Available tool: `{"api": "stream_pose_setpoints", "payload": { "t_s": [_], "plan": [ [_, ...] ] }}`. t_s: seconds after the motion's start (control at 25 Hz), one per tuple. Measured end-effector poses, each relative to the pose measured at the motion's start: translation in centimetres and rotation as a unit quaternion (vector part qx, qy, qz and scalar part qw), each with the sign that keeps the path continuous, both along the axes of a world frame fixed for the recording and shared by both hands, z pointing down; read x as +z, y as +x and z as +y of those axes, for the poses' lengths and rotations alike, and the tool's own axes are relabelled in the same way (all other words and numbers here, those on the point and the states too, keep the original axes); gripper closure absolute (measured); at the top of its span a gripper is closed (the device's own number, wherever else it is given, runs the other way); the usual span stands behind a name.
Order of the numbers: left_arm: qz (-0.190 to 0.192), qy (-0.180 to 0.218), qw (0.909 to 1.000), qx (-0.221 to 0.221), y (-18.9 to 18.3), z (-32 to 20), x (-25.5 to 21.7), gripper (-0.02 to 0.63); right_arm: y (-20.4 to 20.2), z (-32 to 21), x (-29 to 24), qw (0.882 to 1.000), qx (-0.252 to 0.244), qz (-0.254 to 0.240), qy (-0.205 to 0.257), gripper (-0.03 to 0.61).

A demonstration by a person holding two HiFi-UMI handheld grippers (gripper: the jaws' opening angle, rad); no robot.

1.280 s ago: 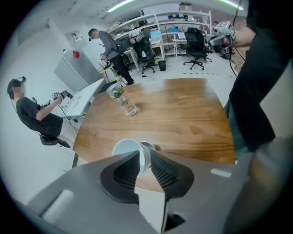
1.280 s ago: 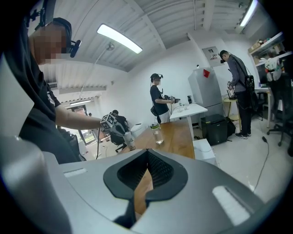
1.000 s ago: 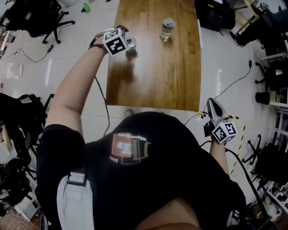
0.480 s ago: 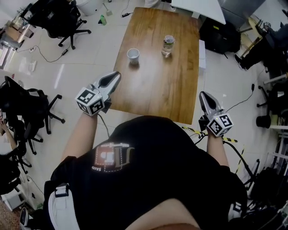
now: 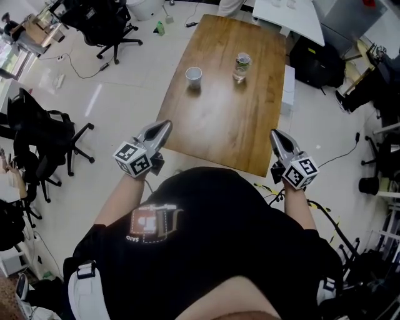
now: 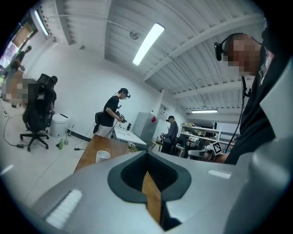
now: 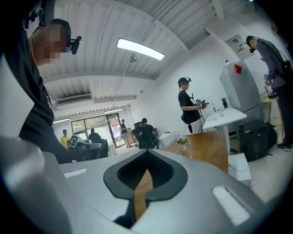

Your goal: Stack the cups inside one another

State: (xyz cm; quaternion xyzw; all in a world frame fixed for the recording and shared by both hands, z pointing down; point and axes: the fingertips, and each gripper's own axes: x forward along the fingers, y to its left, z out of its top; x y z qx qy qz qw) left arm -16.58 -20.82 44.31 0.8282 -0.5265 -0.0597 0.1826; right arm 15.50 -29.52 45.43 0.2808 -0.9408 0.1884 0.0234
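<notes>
A white paper cup [image 5: 194,75] stands upright on the far left part of the wooden table [image 5: 219,119]; the left gripper view also has the cup [image 6: 103,156]. A clear container with a green band [image 5: 242,65] stands to its right, also seen as the container [image 7: 182,141]. My left gripper [image 5: 165,125] hovers off the table's near left corner, shut and empty, its jaws [image 6: 147,154] closed together. My right gripper [image 5: 274,134] is by the near right corner, jaws [image 7: 146,154] together with nothing held. Both are well short of the cup.
Black office chairs [image 5: 47,134] and floor cables lie to the left. A black bag [image 5: 312,56] and a white box [image 5: 289,87] sit right of the table. A white desk [image 5: 287,12] stands beyond it. People [image 6: 112,114] stand at the far end.
My left gripper has let go of the white cup, pulled back toward me to the near left corner, and shut. The right gripper moved slightly up toward the near right corner.
</notes>
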Motion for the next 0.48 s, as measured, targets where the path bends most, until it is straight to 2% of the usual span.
{"api": "stream_pose_setpoints", "payload": {
  "t_s": [0.24, 0.48],
  "plan": [
    [-0.016, 0.025, 0.9981, 0.055, -1.2, -2.0, -1.4, 0.612, -1.1, 1.5, -0.9, 0.999, 0.046, -0.011, -0.001, 0.565],
    [-0.006, 0.039, 0.9941, 0.101, -2.0, -4.0, -2.4, 0.612, -2.2, 3.4, -1.2, 0.997, 0.081, -0.014, -0.008, 0.565]
  ]
}}
